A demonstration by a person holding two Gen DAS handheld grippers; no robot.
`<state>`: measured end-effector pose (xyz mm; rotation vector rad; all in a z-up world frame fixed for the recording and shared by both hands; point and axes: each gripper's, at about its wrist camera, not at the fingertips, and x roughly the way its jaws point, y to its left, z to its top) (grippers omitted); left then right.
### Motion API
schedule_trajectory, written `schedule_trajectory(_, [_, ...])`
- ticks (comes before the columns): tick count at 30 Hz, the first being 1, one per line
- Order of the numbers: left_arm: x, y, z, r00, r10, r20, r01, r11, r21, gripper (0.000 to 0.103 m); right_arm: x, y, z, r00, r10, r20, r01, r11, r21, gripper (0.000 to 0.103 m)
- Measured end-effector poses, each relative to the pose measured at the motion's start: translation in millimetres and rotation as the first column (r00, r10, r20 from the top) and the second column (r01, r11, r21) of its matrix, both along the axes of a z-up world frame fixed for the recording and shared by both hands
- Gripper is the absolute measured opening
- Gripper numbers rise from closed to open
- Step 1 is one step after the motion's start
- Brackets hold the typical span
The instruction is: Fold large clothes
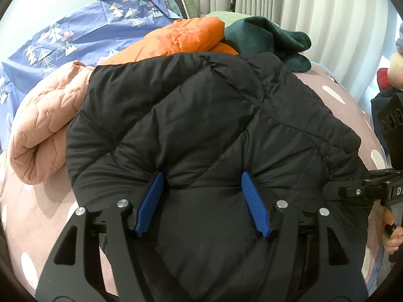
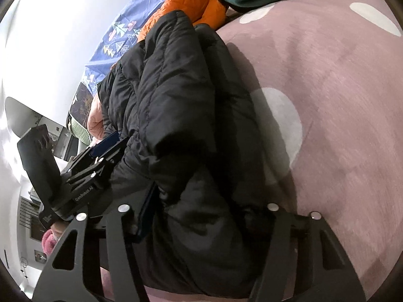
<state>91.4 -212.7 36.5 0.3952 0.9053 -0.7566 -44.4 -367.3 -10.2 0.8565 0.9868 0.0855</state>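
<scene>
A black puffer jacket lies folded on the pink spotted bed cover. In the left wrist view my left gripper pinches the jacket's near edge, and fabric bulges and puckers between its blue pads. In the right wrist view the jacket runs as a thick fold away from my right gripper. That fold fills the gap between the jaws. One dark blue pad presses on it; the other pad is buried under the cloth.
Behind the jacket lie an orange puffer, a dark green garment, a rolled peach quilted piece and a blue patterned duvet. Curtains hang at the back. Bare bed cover spreads to the right.
</scene>
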Motion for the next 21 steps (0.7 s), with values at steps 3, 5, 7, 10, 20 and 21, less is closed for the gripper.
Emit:
schedule_trajectory(3, [-0.8,-0.2,1.5,1.000,0.000,0.006,0.000,1.000,0.000,0.068,0.9,5.5,0.8,1.000,0.004,0.005,-0.004,0.999,-0.046,0.059])
schedule_trajectory(5, [-0.9,1.5,4.7,1.000,0.017,0.011,-0.017,1.000,-0.007,0.071,0.5,8.8,2.7,1.000,0.005,0.007,-0.005,0.997,-0.078,0.059])
schedule_trajectory(7, [-2.2,11.4,14.7,0.991,0.118,0.056,-0.117,0.993,-0.024,0.080,-0.6,12.9,4.8,1.000,0.003,0.014,-0.001,0.993,-0.115,0.059])
schedule_trajectory(10, [-4.6,43.3,27.7,0.969,0.240,0.064,-0.230,0.964,-0.131,0.101,-2.3,20.1,6.7,1.000,0.000,0.023,0.004,0.986,-0.167,0.059])
schedule_trajectory(20, [47.3,93.0,-18.8,0.901,0.288,-0.324,-0.369,0.901,-0.227,0.101,0.0,26.4,5.6,0.999,-0.004,0.036,0.011,0.981,-0.195,0.062])
schedule_trajectory(21, [49.0,89.7,-21.7,0.904,0.283,-0.319,-0.362,0.905,-0.223,0.101,0.6,27.0,6.0,0.999,-0.006,0.035,0.013,0.981,-0.195,0.062])
